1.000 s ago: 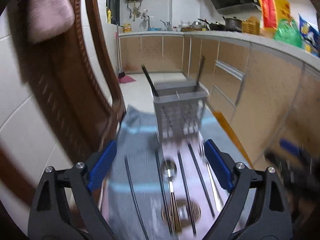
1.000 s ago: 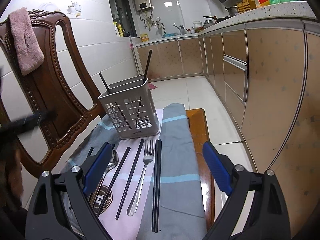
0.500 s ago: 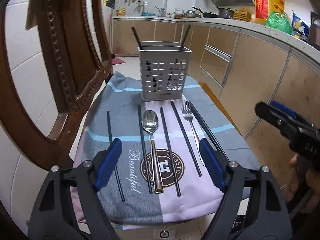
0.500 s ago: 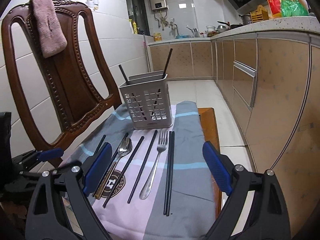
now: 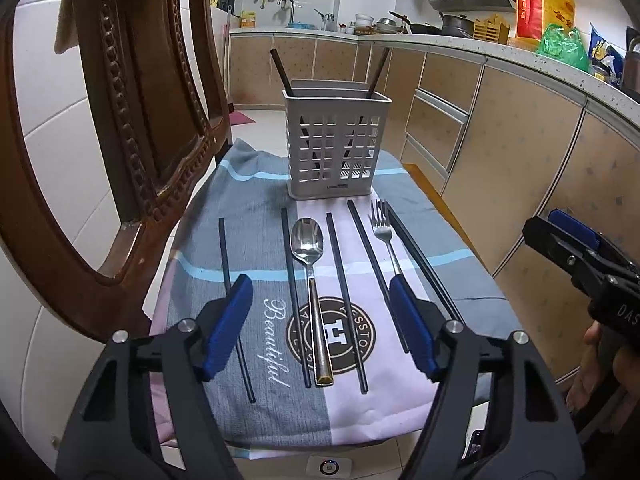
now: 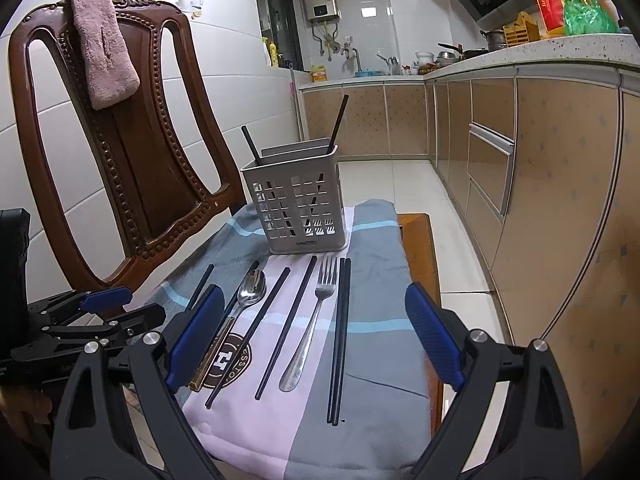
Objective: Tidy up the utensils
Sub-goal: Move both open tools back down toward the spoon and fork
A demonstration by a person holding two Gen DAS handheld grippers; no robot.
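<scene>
While both grippers hover spread wide & empty, a grey slotted plastic caddy (image 5: 337, 148) stands at 12 o'clock on the striped cloth (image 5: 248, 200) w/ two dark chopsticks inside. Steel spoon (image 5: 310, 264), fork (image 5: 384, 232) & loose black chopsticks (image 5: 344, 300) lie below it. Vs 0.5 s ago, left gripper (image 5: 322, 326) sits closer; right gripper (image 6: 316, 334) too.

One spoon (image 5: 307, 240), one fork (image 5: 382, 224)

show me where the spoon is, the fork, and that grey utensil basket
spoon (image 5: 307, 236): left wrist view, on its bowl.
fork (image 6: 325, 291): right wrist view, at the base of its tines.
grey utensil basket (image 5: 337, 142): left wrist view, on its slotted front wall.
</scene>
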